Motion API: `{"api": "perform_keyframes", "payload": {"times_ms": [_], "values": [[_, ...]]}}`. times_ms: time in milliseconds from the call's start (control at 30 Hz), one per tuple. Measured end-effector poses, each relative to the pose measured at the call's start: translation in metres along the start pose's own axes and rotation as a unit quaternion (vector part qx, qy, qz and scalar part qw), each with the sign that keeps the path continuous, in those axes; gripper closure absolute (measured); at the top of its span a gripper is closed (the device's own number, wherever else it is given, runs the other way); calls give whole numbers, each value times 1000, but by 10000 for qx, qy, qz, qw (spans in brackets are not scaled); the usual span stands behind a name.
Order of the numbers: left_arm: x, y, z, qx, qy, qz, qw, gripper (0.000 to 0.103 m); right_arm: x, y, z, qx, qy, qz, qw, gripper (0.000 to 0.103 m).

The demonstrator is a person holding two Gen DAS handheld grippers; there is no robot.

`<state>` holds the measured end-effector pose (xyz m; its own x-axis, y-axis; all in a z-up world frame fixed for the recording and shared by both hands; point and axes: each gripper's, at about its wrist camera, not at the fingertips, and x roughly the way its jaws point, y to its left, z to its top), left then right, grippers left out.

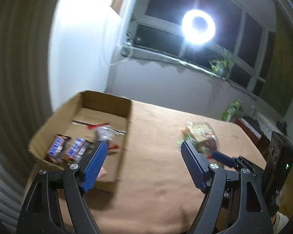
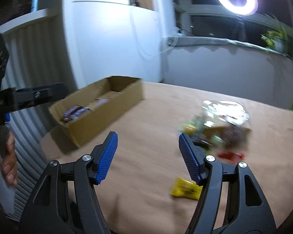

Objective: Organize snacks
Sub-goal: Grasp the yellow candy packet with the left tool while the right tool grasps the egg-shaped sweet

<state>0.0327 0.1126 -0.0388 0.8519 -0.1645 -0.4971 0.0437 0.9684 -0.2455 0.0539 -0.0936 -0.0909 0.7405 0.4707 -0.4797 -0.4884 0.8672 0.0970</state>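
Both of your grippers hang above the bench [image 2: 150, 117] with jaws spread and nothing between them: the left gripper [image 1: 144, 146] sits at lower centre of its frame, the right gripper [image 2: 147, 136] likewise in its own. The cardboard box [image 1: 127, 120] stands at the left of both views, open-topped, and already holds some snacks: two blue-and-red wrapped bars [image 1: 68, 149] side by side at its near end and a clear packet [image 1: 105, 132] behind them. The work left lies on the other side. A loose pile of snacks [image 2: 222, 124], clear bags over green and brown wrappers, sits on the tan cloth at centre right of the right wrist view, just beyond the tip of that gripper's right finger; a red packet [image 2: 230, 155] lies nearer, and a yellow packet [image 2: 185, 190] lies nearest, low in the frame beside the same finger. The yellow packet's long axis runs roughly across the frame; blur leaves the pile's lie unclear. By these pictures the right gripper is the nearer to the loose snacks, which lie right of its jaws, while the left gripper is closer to the box. In the left wrist view the pile [image 1: 201, 134] shows past the right finger, with the other gripper's blue finger reaching in front of it.
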Motion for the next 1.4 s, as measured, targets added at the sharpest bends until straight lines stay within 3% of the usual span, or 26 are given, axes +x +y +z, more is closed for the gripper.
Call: {"api": "perform_keyframes", "payload": {"times_ms": [333,533,867,1167,1200,1233,1267,1300,1367,1400], "values": [[36,-67,-25,591,622,-441,9953,25,-25,-87,-27,616,52,-699,9956,34],[54,-102,-45,939,969,-607,9890,24,-23,-121,-45,829,365,-872,9921,34],[90,-127,-81,1253,1508,-708,9780,24,-4,-125,-52,745,628,-718,9926,34],[99,-136,-88,1587,1319,-741,9757,25,18,-115,-44,459,818,-763,9927,35],[100,-137,-89,1618,1292,-727,9756,25,18,-114,-44,429,826,-768,9927,39],[101,-139,-90,1660,1256,-710,9755,27,19,-113,-45,376,836,-799,9926,49],[101,-143,-92,1757,1182,-676,9750,37,18,-113,-46,359,817,-836,9925,54],[100,-145,-94,1846,1132,-647,9741,46,18,-113,-47,378,790,-868,9924,66],[99,-149,-96,1951,1059,-724,9723,63,15,-116,-48,470,722,-816,9929,69],[99,-149,-96,1915,1048,-745,9730,63,15,-117,-49,490,701,-800,9931,70]]}}
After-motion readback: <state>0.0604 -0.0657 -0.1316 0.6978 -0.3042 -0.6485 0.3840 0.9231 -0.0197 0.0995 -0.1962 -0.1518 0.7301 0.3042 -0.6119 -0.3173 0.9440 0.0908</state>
